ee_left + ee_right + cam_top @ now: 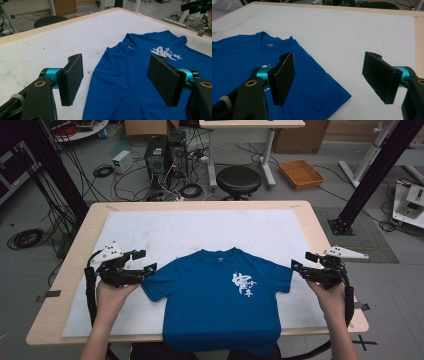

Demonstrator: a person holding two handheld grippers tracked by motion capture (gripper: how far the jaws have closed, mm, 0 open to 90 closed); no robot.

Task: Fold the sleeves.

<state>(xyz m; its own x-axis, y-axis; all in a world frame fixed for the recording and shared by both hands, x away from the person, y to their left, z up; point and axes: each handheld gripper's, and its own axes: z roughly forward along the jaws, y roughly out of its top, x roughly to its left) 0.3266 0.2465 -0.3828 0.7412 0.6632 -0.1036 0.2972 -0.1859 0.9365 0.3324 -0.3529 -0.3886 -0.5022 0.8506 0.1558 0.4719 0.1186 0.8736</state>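
A blue T-shirt (215, 295) with a white print lies flat, front up, on the white mat (165, 230), its hem hanging over the near table edge. My left gripper (144, 261) hovers open just off the shirt's left sleeve. In the left gripper view the jaws stand wide with nothing between them, above the T-shirt (130, 75) at shoulder and sleeve. My right gripper (301, 262) is open beside the right sleeve. In the right gripper view the jaws are wide apart over the T-shirt's (242, 60) right sleeve corner and the mat (352, 40).
The wooden table (320, 235) carries the mat, with bare mat beyond the collar. On the floor past the far edge are a black stool (238, 180), computer towers (162, 155) with tangled cables and an orange tray (301, 173). Black frame posts (372, 175) stand at both sides.
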